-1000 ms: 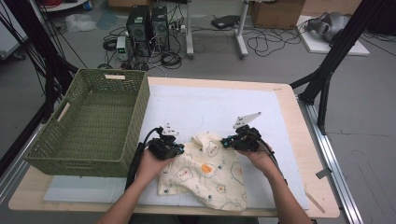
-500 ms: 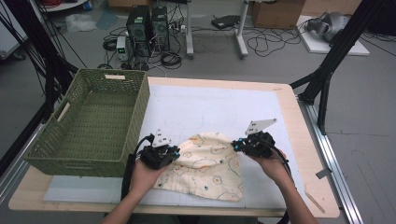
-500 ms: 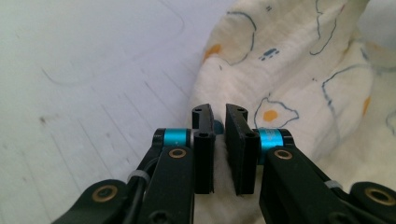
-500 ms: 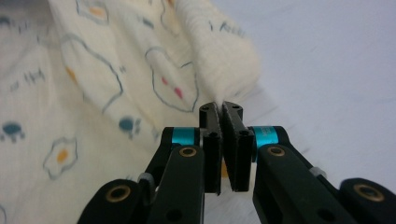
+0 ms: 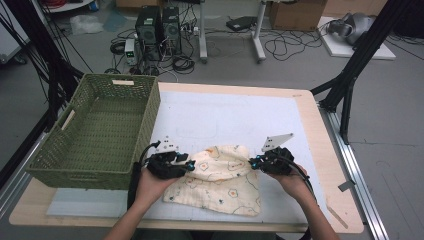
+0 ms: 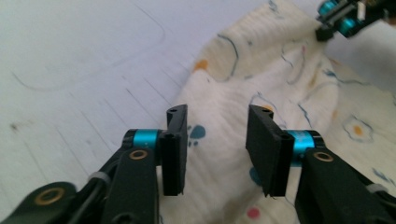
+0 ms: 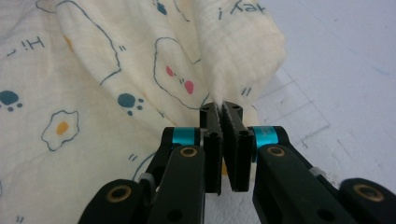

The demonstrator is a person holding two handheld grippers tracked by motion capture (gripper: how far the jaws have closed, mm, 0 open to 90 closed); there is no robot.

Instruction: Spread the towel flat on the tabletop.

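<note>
Jaws of right gripper [image 7: 223,108] pinching cloth [image 7: 116,79], pinched edge hidden between.

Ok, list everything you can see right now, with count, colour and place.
cloth: one, cream with egg print, front of table
basket: one, green wicker, table's left
mat: one, white, covering the tabletop
table: one, light wood
computers: two, black, floor behind
box: one, brown, floor behind
left gripper: black, jaws just opened, over the cloth's left edge
right gripper: black, shut on the cloth's right fold
</note>
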